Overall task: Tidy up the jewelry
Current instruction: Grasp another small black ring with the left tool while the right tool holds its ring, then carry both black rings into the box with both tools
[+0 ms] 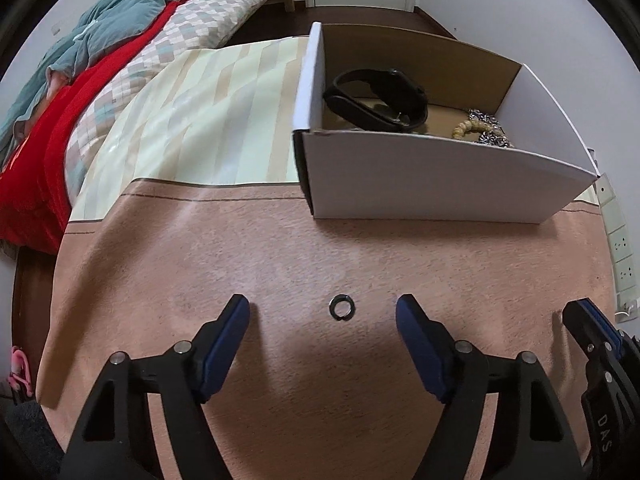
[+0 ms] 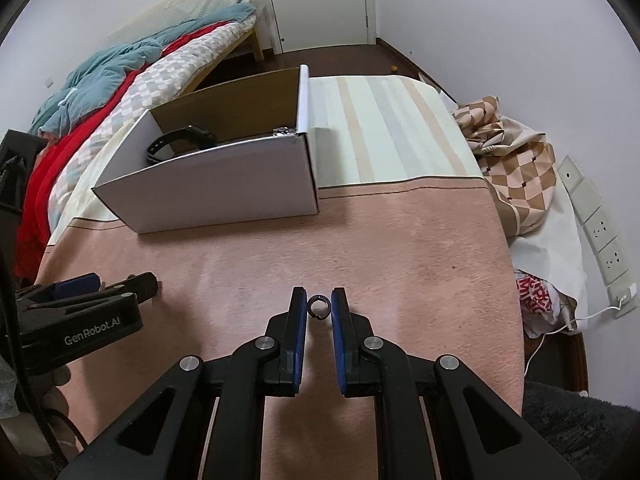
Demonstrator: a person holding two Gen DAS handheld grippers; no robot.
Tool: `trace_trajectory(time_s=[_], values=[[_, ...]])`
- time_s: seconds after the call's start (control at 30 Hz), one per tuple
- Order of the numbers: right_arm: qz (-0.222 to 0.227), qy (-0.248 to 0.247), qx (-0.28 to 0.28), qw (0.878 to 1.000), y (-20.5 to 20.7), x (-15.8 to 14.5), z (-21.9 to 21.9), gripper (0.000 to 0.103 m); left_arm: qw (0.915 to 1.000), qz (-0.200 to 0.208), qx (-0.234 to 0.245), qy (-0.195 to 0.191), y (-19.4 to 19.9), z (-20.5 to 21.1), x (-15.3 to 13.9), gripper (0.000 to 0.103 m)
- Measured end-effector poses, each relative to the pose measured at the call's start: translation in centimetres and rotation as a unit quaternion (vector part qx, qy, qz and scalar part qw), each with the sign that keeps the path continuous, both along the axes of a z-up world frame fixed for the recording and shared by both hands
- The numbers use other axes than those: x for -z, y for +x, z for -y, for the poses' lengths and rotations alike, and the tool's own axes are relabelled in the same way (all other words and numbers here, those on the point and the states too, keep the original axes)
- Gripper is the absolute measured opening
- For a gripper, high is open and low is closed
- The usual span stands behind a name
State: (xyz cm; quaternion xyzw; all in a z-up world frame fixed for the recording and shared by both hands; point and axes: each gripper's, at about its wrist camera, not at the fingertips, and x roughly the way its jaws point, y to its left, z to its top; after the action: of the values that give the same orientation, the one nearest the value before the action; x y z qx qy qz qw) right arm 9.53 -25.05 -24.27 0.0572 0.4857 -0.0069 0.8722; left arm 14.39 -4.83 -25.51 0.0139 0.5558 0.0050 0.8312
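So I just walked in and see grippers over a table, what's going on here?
A person is tidying jewelry into a cardboard box using two handheld grippers. A watch and some bracelets are already inside. The right gripper is pinching a small ring above the table, while the left gripper sits open and empty. A second ring lies on the table between its fingers.

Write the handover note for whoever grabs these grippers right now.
Left gripper: open wide, empty, low over the table.
Right gripper: fingers close on either side of the ring; contact unclear.
Done: black watch, bead bracelet and metal chain lie in the box.
Left: grip the ring, put it in the box.
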Motion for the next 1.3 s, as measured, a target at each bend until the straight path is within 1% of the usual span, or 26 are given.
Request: trace_trajectory(time_s=[0.07, 0.1, 0.13, 0.2, 0.3, 0.4, 0.43, 0.5, 0.57, 0.6, 0.67, 0.7, 1.07, 1.17, 1.3], values=[[0.000, 0.002, 0.003, 1.000, 0.0, 0.1, 0.2, 0.013, 1.0000, 0.003, 0.002, -0.001, -0.4, 0.1, -0.1, 0.069], [0.000, 0.002, 0.005, 1.000, 0.1, 0.1, 0.3, 0.013, 1.0000, 0.005, 0.002, -0.004, -0.4, 0.1, -0.1, 0.061], [0.000, 0.002, 0.005, 1.000, 0.1, 0.1, 0.3, 0.013, 1.0000, 0.006, 0.003, -0.006, -0.5, 0.1, -0.2, 0.058], [0.001, 0.002, 0.007, 1.000, 0.1, 0.1, 0.3, 0.013, 1.0000, 0.005, 0.003, -0.006, -0.9, 0.3, -0.3, 0.058], [0.001, 0.002, 0.007, 1.000, 0.1, 0.1, 0.3, 0.013, 0.9998, 0.006, 0.002, -0.017, -1.2, 0.2, -0.4, 0.046], [0.002, 0.002, 0.009, 1.000, 0.1, 0.1, 0.4, 0.013, 0.9998, 0.006, 0.004, -0.017, -1.1, 0.1, -0.4, 0.041], [0.001, 0.003, 0.009, 1.000, 0.1, 0.1, 0.4, 0.013, 0.9998, 0.008, 0.006, -0.018, -1.2, 0.1, -0.5, 0.033], [0.001, 0.003, 0.011, 1.000, 0.0, 0.0, 0.5, 0.013, 0.9998, 0.009, 0.007, -0.019, -1.2, 0.1, -0.5, 0.026], [0.002, 0.003, 0.011, 1.000, 0.0, -0.1, 0.5, 0.013, 0.9997, 0.010, 0.007, -0.020, -1.1, 0.0, -0.6, 0.021], [0.002, 0.003, 0.012, 1.000, 0.0, -0.1, 0.5, 0.013, 0.9997, 0.011, 0.007, -0.022, -1.1, -0.1, -0.6, 0.016], [0.004, 0.004, 0.012, 1.000, 0.0, -0.2, 0.5, 0.013, 0.9996, 0.012, 0.007, -0.023, -0.9, -0.2, -0.6, 0.014], [0.005, 0.004, 0.013, 1.000, 0.0, -0.3, 0.5, 0.013, 0.9996, 0.012, 0.007, -0.024, -1.0, -0.1, -0.6, 0.010], [0.018, 0.011, 0.013, 1.000, -0.1, -1.4, 0.3, 0.013, 0.9992, 0.019, 0.003, -0.035, -0.9, -0.6, -1.1, 0.010], [0.023, 0.017, 0.011, 1.000, 0.0, -2.1, 0.1, 0.013, 0.9987, 0.027, 0.004, -0.043, -1.0, -0.7, -2.0, 0.010], [0.038, 0.037, 0.000, 0.999, 0.8, -4.3, -0.2, 0.013, 0.9972, 0.042, 0.008, -0.062, -0.7, -0.7, -4.5, 0.010]])
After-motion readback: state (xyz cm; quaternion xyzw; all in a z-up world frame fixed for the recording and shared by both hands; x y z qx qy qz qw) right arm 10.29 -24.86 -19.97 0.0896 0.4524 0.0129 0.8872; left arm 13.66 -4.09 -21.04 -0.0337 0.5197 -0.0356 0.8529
